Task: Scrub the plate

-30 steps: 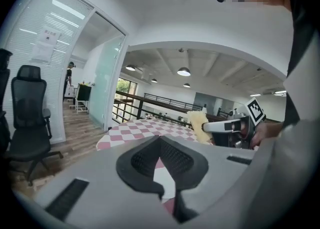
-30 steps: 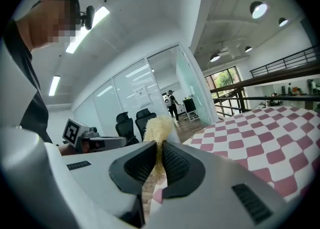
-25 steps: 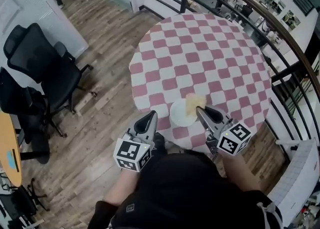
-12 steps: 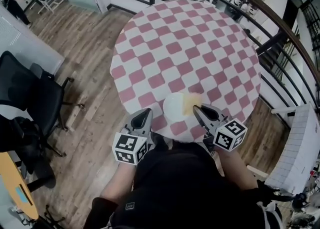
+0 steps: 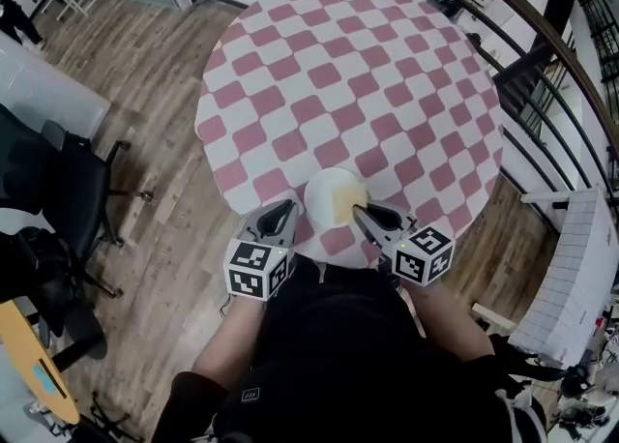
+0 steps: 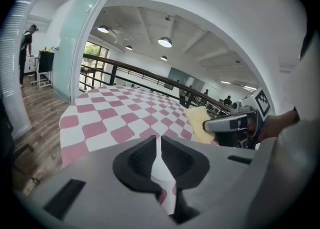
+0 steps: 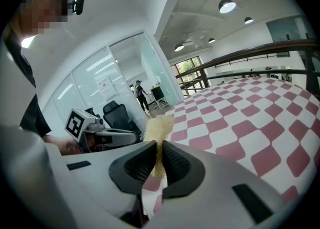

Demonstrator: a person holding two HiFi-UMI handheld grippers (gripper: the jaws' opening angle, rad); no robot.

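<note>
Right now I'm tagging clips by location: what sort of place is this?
Probably an open-plan office mezzanine: a checkered round table beside a railing over a lower floor, black office chairs on wood flooring, and glass partitions.
</note>
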